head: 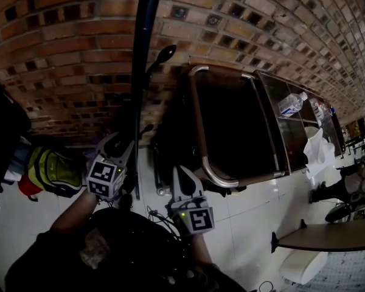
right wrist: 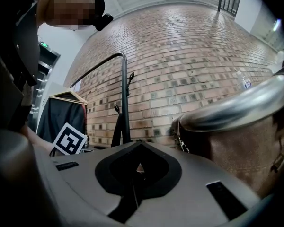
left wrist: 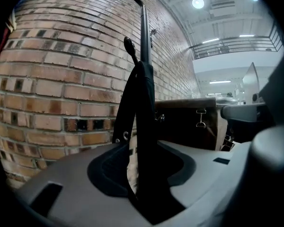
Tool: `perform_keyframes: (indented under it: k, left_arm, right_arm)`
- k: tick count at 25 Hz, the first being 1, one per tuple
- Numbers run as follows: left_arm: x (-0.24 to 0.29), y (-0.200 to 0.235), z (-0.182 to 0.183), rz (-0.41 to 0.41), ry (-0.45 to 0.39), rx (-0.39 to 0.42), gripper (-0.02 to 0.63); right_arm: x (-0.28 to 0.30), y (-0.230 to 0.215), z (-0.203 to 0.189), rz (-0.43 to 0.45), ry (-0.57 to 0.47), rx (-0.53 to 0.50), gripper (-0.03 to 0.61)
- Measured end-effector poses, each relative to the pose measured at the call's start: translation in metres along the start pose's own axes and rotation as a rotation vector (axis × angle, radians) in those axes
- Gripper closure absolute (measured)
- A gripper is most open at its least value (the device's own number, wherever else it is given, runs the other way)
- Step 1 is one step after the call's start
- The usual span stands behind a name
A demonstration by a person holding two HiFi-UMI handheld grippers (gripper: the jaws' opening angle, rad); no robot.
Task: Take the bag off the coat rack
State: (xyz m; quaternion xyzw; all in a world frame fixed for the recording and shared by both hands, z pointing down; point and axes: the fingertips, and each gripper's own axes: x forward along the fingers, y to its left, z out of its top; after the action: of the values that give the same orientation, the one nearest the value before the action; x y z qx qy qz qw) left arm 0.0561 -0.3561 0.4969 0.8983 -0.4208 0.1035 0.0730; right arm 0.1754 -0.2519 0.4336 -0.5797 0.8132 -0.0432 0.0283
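As the bag's strap (left wrist: 142,103) hangs upright off the coat rack (left wrist: 144,32), runs between the spread jaws of the left hand-held gripper (left wrist: 144,148), not yet pinched; right hand-held gripper (right wrist: 139,145) pressed together, farther off

Just left of the coat rack pole (head: 145,53) I see my left tongs (head: 120,143): pale grey moulded shells, black pads, and a white cube (head: 104,179) printed with black square markers. Right of the pole, my right tongs (head: 182,176) match, with a green light (head: 182,215) on their own cube and thin black cables (head: 157,216) beside it. Each shell bears a dark rectangular slot (right wrist: 223,200). My top (head: 109,248) is dark.
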Motion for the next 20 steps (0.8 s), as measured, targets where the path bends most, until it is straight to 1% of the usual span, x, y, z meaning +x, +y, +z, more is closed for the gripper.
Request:
perform_keyframes:
  k: [3,5,6,10,15,17,20]
  left_arm:
    - [0.003,-0.002,0.0,-0.041,-0.005,0.026,0.526]
    - [0.005,-0.003,-0.001,-0.064,-0.008,0.04,0.568]
    - [0.005,-0.004,-0.001,-0.075,-0.006,0.038,0.577]
    - [-0.001,-0.009,0.005,-0.135,-0.016,-0.014,0.591]
    - [-0.018,-0.026,0.01,-0.249,-0.026,-0.025,0.592]
    - [-0.025,-0.029,0.017,-0.259,-0.035,-0.04,0.592]
    - [-0.036,-0.031,0.033,-0.261,-0.073,-0.077,0.592]
  right_arm:
    - [0.015,0.0,-0.001,0.01,0.002,-0.011,0.571]
    - [0.024,0.001,-0.001,0.018,0.001,-0.018,0.571]
    - [0.028,0.001,-0.001,0.02,0.001,-0.018,0.571]
    - [0.039,0.001,-0.002,0.023,0.005,-0.015,0.571]
    - [0.044,-0.002,-0.007,0.024,0.014,-0.002,0.571]
    - [0.044,0.0,-0.008,0.029,0.015,0.001,0.571]
    - [0.043,0.003,-0.009,0.04,0.017,0.003,0.571]
